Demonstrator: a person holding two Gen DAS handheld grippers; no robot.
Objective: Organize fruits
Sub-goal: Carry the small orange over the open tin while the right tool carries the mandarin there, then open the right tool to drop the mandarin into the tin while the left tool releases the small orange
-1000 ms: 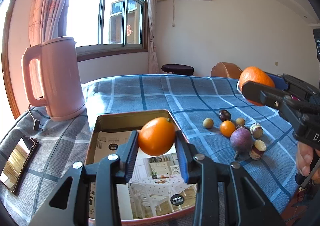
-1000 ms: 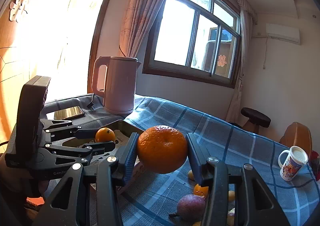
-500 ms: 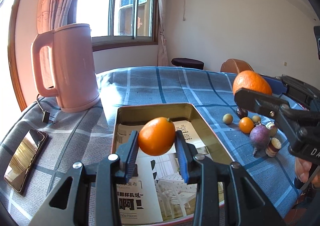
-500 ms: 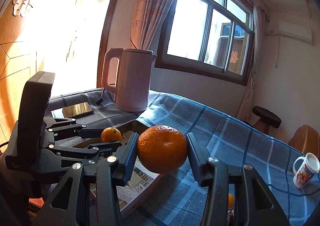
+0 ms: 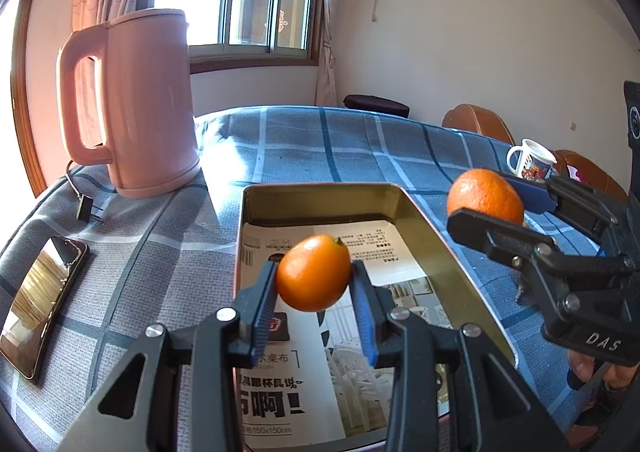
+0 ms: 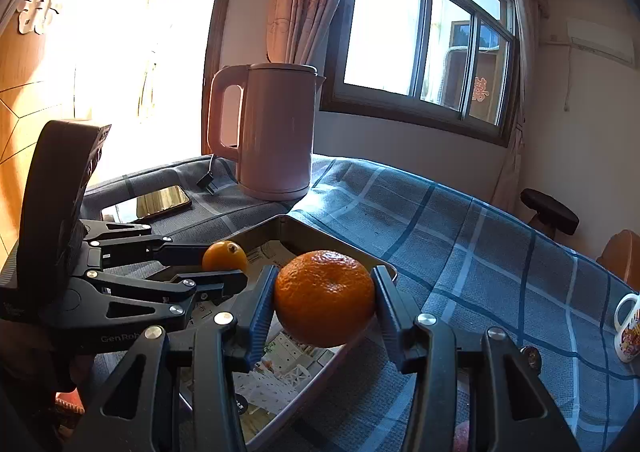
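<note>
Your left hand-held gripper (image 5: 314, 284), clamped on the small orange (image 5: 313, 272), has come forward over the tin tray (image 5: 448, 264), and your right hand-held gripper (image 6: 324, 302), gripping the mandarin (image 6: 325, 298), has closed in on its rim, so both fruits look near release.

Two close wrist views, angled down, sharing the metal tray (image 5: 452, 272).
</note>
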